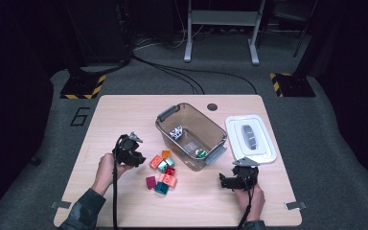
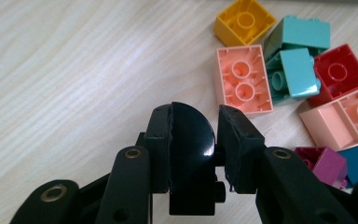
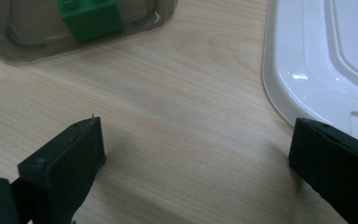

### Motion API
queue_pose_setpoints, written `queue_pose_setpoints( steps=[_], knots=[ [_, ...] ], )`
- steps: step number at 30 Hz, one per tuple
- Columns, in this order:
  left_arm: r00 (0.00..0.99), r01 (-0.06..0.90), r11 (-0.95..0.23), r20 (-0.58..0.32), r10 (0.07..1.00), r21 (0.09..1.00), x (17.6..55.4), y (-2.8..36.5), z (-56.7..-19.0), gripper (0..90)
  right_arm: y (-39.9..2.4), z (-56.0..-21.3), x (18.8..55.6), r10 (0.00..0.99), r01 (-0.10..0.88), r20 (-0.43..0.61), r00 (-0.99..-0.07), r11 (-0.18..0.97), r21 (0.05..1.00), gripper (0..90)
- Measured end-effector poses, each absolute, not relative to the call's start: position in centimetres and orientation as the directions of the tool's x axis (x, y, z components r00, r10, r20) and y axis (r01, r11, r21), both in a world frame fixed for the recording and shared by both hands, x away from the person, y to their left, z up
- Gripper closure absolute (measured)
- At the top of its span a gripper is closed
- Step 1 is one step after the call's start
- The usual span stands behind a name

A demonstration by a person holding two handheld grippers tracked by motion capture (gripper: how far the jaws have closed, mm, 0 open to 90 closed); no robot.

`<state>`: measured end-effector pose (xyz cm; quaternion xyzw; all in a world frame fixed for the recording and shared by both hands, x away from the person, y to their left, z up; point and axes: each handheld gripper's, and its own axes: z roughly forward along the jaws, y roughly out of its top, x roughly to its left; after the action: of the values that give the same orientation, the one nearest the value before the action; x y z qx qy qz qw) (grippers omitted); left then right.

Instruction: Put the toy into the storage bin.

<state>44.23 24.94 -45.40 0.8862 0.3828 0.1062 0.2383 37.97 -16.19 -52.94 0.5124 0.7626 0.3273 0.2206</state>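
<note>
The black rounded block sits clamped between the pads of the left tongs, lifted just off the worktop beside the loose bricks. Judging from that, the step is carrying it to the clear bin (lid lies alongside). Keep the grip firm, clear the bin's rim, release low. The right tongs gape wide, holding nothing.

On the table, the left gripper sits just left of the coloured blocks; a clear bin stands beyond, its white lid at right.
</note>
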Motion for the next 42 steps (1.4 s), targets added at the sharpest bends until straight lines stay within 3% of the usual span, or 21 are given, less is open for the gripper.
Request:
queue_pose_setpoints(
  steps=[42],
  knots=[
    [0.675, 0.55, -0.567, 0.073, 0.734, 0.613, 47.2, 24.1, -37.6, 66.3, -16.2, -52.9, 38.0, 0.926, 0.637, -0.001, -0.378, 0.261, 0.725, 2.6]
  ],
)
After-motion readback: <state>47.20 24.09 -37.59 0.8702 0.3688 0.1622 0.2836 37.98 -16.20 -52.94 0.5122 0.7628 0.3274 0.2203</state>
